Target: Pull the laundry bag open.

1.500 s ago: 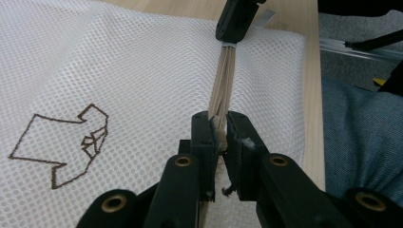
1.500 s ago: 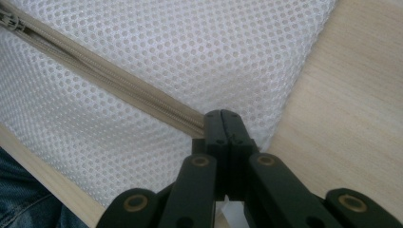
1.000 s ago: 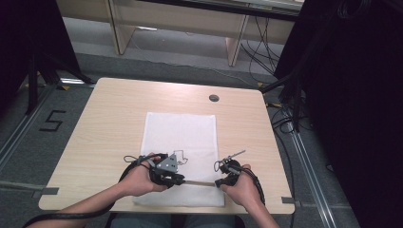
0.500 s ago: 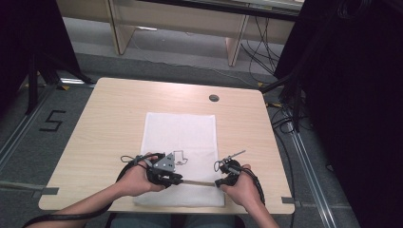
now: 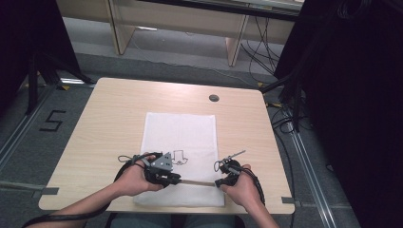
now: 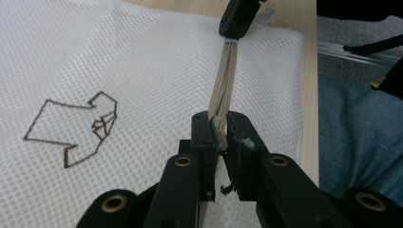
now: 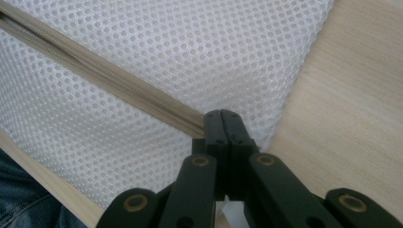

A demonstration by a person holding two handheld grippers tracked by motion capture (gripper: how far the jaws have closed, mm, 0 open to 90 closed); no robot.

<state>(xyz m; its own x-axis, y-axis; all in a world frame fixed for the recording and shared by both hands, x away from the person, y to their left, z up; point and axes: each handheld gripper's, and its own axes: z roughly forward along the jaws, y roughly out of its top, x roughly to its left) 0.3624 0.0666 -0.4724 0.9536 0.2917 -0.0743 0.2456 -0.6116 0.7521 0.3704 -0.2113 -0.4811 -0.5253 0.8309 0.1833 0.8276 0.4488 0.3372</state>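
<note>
Your left gripper (image 6: 218,128) has its fingers clenched on one end of the tan cord bundle (image 6: 223,80), and your right gripper (image 7: 222,124) pinches the other end with its fingers pressed fully together. The cord bundle runs taut between them, just above the near part of the white mesh cloth (image 5: 190,128) lying on the table (image 5: 104,114). A brown stitched outline (image 6: 76,126) sits on the cloth beside your left gripper.
</note>
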